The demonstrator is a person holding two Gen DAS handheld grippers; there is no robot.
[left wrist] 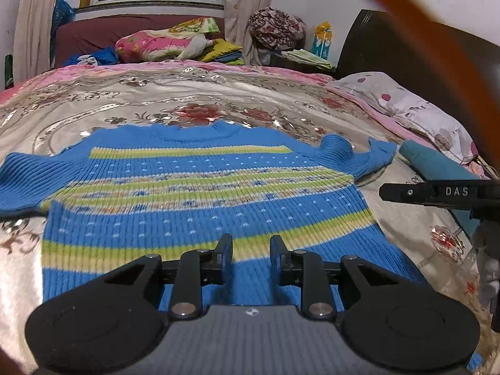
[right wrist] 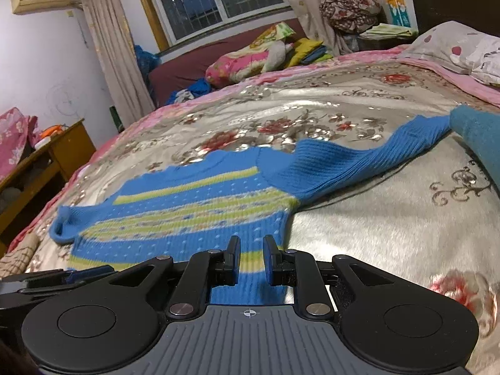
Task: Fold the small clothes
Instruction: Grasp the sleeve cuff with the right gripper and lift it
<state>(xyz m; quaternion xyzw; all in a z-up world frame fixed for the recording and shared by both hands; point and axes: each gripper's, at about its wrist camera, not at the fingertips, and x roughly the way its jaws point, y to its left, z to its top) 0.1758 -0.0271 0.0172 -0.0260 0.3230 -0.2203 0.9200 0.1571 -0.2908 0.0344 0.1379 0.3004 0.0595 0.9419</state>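
Floral bedspread (left wrist: 281, 100) under flat sweater (left wrist: 193, 187), both claws (left wrist: 251, 259) (right wrist: 251, 261) parted above hem.

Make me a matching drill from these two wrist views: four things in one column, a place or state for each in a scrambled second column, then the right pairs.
Things:
1. striped sweater
2. teal garment
3. left gripper
4. spotted pillow

Places or states:
A. against the dark headboard
B. spread flat on the floral bedspread, sleeves out
C. open, above the sweater's hem
D. folded, beside the sweater's sleeve end

Pairs: 1-B, 2-D, 3-C, 4-A
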